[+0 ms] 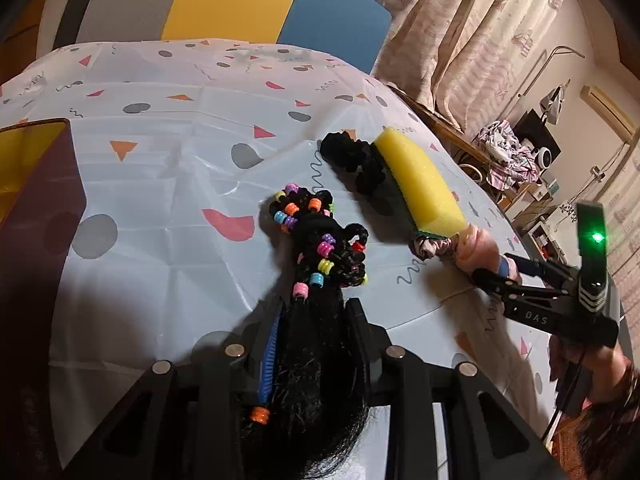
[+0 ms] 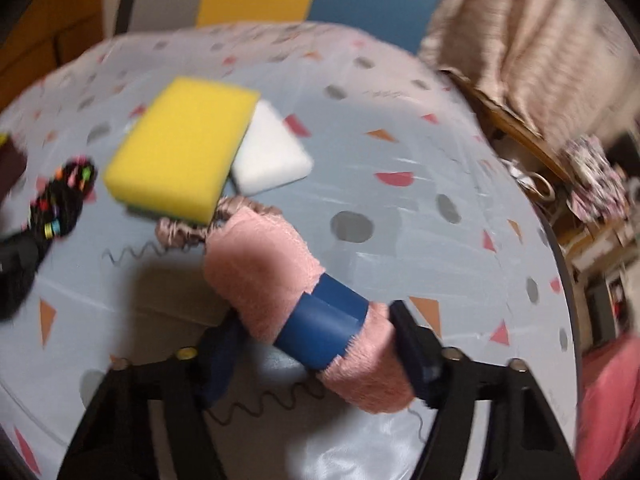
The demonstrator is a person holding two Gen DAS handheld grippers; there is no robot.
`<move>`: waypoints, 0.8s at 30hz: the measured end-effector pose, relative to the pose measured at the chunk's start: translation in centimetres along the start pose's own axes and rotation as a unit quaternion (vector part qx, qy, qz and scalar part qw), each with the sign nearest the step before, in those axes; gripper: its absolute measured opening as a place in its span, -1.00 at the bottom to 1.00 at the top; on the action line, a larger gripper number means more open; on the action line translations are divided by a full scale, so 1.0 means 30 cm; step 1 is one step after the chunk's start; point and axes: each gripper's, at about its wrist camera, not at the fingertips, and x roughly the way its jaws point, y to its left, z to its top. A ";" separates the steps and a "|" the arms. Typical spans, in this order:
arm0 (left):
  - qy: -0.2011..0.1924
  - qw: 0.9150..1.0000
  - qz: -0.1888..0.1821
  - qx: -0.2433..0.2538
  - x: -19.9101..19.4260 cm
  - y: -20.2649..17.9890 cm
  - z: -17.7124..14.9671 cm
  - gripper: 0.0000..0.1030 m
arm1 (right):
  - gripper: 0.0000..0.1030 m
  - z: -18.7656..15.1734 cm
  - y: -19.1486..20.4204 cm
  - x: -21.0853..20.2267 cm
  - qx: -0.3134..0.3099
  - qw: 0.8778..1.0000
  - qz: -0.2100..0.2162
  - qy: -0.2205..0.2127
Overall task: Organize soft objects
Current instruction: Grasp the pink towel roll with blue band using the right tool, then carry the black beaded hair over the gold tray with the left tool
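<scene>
The tabletop [image 1: 168,184] carries all items. The yellow sponge [image 2: 180,148] is light and compressible; grasp across its short sides. The pink plush roll [image 2: 280,276], soft and banded in blue, sits pinched in the right gripper [image 2: 316,344]. The beaded hairpiece [image 1: 316,248], limp and snag-prone, is pinched by the left gripper [image 1: 312,320].

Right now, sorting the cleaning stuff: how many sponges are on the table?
2: yellow sponge left of centre, white sponge tucked against its right side. Others may be hidden.

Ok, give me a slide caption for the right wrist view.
Right gripper closes on a pink plush roll beside the yellow sponge.
</scene>
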 end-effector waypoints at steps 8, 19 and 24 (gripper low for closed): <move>0.021 0.999 0.033 0.020 -0.023 -0.049 0.019 0.15 | 0.14 -0.100 0.013 -0.126 0.165 0.980 0.093 -0.057; 0.022 0.997 0.070 0.038 0.028 -0.128 0.132 0.47 | 0.15 -0.276 0.151 -0.192 0.293 0.921 0.197 -0.161; 0.046 0.996 0.064 0.032 0.078 -0.087 0.120 -0.30 | 0.15 -0.282 0.169 -0.205 0.284 0.925 0.187 -0.172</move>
